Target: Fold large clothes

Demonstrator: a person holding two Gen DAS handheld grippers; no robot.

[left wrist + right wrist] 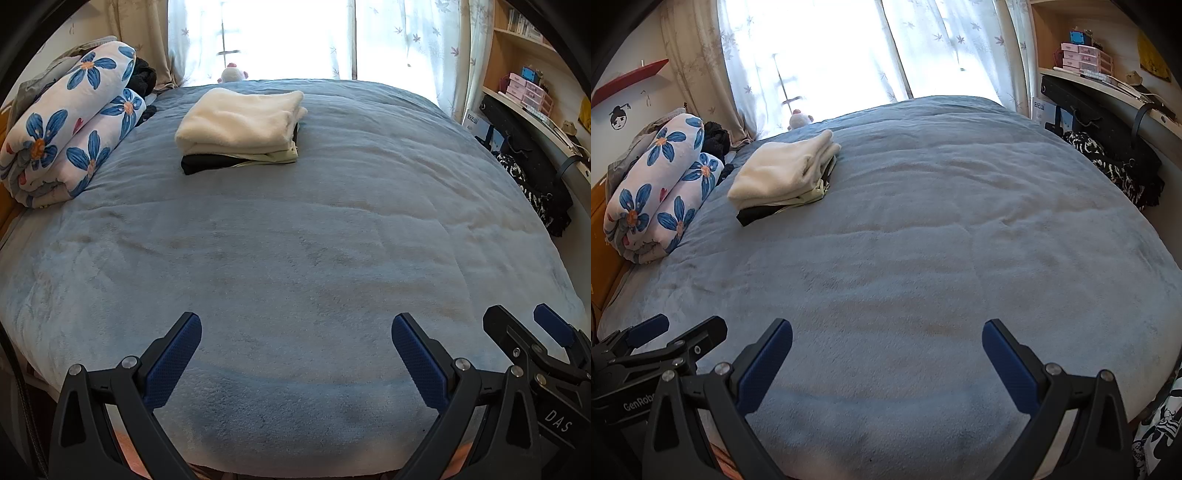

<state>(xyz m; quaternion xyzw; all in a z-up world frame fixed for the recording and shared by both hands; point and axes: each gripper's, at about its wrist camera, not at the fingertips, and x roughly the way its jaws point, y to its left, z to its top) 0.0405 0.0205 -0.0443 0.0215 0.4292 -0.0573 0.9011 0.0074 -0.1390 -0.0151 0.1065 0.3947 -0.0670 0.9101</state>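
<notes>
Over the near edge of the blue bed cover (295,240), the left gripper (296,349) and right gripper (887,354) are hovering wide apart, holding nothing. That cream fleece (240,123) topping the folded stack (783,184) is looking soft and floppy, so I'm guessing corners are the best grab.

blown-out window (258,37) glare, fisheye edges

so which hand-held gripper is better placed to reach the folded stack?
Left, marginally. Both the left hand-held gripper and the right hand-held gripper are open, empty, at the near bed edge. The folded stack lies far and left, so probably nearer the left.
</notes>
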